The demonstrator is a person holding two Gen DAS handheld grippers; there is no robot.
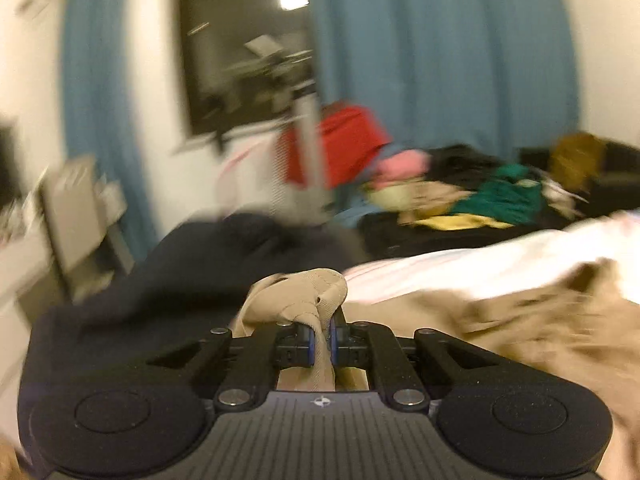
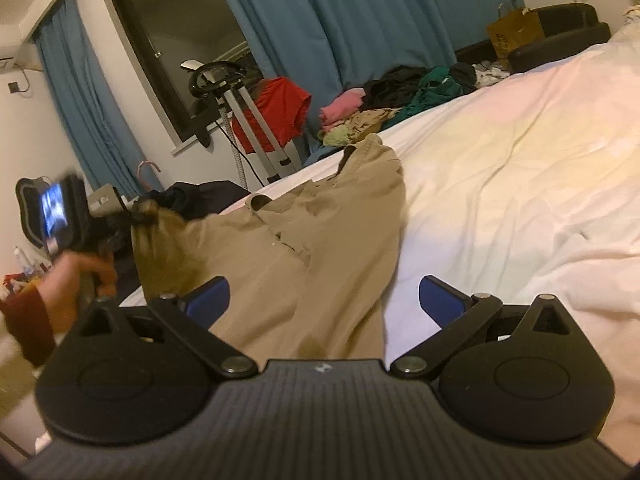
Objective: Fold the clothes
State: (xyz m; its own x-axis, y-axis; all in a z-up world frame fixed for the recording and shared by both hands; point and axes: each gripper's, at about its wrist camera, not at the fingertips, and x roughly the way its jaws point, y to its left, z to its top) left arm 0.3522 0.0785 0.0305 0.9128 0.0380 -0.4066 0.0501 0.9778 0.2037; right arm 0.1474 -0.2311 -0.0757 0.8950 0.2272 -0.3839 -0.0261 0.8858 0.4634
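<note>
Left gripper (image 1: 321, 338) clamped on bunched fold of tan cotton trousers (image 2: 320, 240). Trousers sprawl over near-left part of white rumpled bedsheet (image 2: 500, 168), one end lifted off sheet by left gripper. Right gripper (image 2: 324, 300) spread wide, blue pads (image 2: 210, 298) straddling trouser fabric, not touching. Heap of mixed coloured clothes (image 2: 384, 104) at sheet's far edge.

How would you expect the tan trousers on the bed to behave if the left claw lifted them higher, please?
Probably floppy: the tan trousers already bunch where the left claw pinches them. They would likely drape and trail across the white sheet rather than hold a shape. The woven cloth looks unlikely to slip from shut pads, though one pinch point may let them swing.
</note>
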